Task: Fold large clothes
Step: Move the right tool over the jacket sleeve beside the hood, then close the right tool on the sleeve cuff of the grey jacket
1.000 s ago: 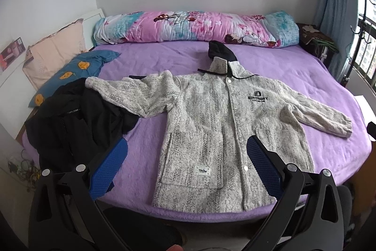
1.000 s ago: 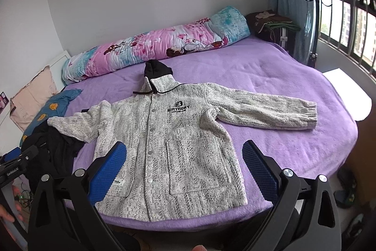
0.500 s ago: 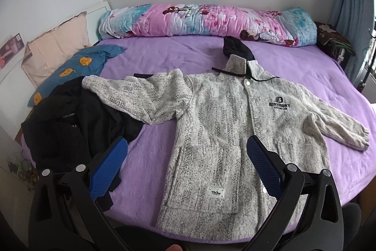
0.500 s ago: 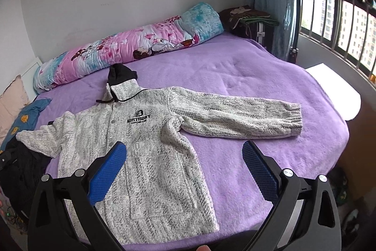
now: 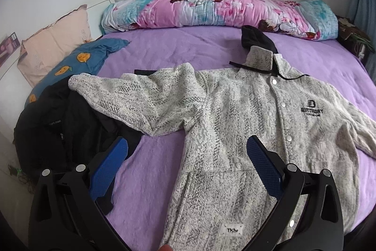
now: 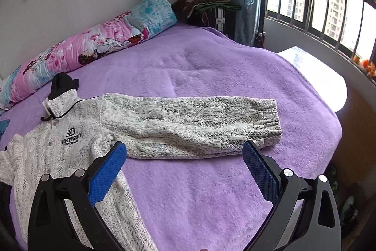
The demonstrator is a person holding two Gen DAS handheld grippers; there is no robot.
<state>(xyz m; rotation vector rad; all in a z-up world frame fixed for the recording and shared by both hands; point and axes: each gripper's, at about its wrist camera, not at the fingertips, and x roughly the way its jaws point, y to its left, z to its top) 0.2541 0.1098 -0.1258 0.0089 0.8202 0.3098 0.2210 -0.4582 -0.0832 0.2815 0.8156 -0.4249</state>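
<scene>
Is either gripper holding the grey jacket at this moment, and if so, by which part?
Nothing is held. The left gripper and right gripper are both open above the grey jacket, which lies flat on the bed.

In the left wrist view, the grey jacket [image 5: 235,133] is cut off at 3 o'clock, where one sleeve runs past the frame edge, and its hem at 6 o'clock is covered by the left gripper [image 5: 186,149]. The small print under the chest logo [image 5: 312,108] is too small to be read. The black garment [image 5: 58,128] is partly hidden beneath the other sleeve and behind one blue pad [image 5: 109,168]. In the right wrist view, the jacket's body is cut off at 9 o'clock and hidden at 7 o'clock by the right gripper [image 6: 184,154]. Items piled on the dark stand [image 6: 211,8] at 12 o'clock cannot be identified.
</scene>
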